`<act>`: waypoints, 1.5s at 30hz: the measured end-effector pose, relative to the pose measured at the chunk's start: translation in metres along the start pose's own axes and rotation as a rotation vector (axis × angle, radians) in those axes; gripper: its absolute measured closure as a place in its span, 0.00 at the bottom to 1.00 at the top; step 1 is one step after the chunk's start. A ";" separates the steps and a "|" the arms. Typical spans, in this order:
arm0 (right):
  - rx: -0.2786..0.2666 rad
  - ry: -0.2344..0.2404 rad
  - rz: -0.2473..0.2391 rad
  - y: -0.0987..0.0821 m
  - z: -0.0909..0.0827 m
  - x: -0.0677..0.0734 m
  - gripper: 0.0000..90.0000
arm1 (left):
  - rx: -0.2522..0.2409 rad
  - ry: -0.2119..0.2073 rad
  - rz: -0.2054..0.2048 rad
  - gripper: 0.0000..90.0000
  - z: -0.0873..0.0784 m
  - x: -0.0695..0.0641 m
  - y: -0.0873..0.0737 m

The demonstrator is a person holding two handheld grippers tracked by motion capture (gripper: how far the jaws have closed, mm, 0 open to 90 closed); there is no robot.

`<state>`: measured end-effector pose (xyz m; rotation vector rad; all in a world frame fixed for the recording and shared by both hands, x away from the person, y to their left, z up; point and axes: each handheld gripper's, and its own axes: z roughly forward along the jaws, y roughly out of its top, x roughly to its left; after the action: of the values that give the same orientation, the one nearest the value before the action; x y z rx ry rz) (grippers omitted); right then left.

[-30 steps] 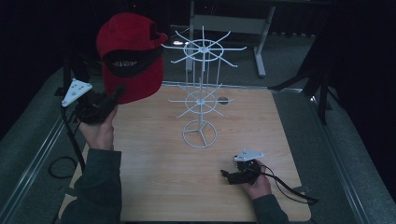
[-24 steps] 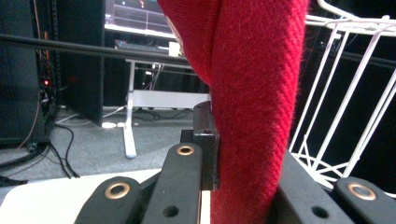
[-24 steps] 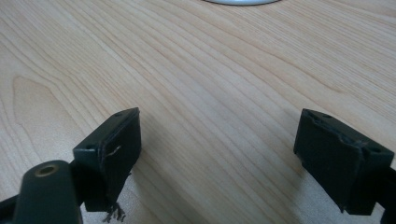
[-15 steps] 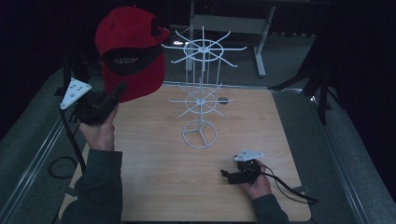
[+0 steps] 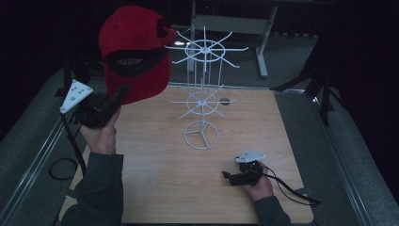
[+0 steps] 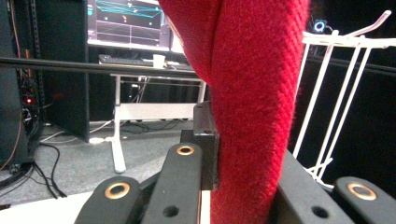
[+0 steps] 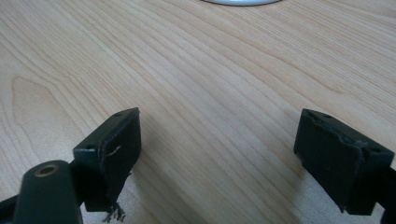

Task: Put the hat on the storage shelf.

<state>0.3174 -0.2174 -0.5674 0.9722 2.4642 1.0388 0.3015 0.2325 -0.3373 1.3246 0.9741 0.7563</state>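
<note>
Gripping a red cap (image 5: pixel 134 52) by its edge, the left gripper (image 5: pixel 120 94) is holding it up above the counter (image 5: pixel 155 188) at about ten o'clock in the high view, with the jaws closed tight on the cloth. In the left gripper view the red fabric (image 6: pixel 252 93) is running up between the two black jaws. The cap is hanging just beside the white wire rack (image 5: pixel 203 94), at nine o'clock from the rack's upper ring of hooks, apart from them as far as can be seen. The right gripper (image 5: pixel 230 178) is resting low on the counter at about five o'clock, its jaws standing wide apart over bare wood, holding nothing.
</note>
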 end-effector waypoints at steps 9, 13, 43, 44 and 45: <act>0.000 0.000 0.000 0.000 0.000 0.000 0.16 | 0.002 -0.003 -0.019 0.95 -0.004 0.000 -0.010; 0.000 0.000 0.000 0.000 0.000 0.000 0.16 | 0.010 -0.008 -0.020 0.95 -0.003 -0.002 -0.014; -0.001 -0.001 -0.004 0.000 0.000 0.000 0.16 | 0.075 0.003 0.001 0.95 0.014 -0.014 -0.048; -0.001 -0.001 -0.004 0.000 0.000 0.000 0.16 | 0.081 0.007 0.000 0.95 0.014 -0.013 -0.050; -0.001 -0.001 -0.004 0.000 0.000 0.000 0.16 | 0.087 0.009 -0.003 0.95 0.014 -0.011 -0.053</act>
<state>0.3177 -0.2176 -0.5674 0.9665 2.4636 1.0371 0.3051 0.2096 -0.3883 1.3959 1.0257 0.7249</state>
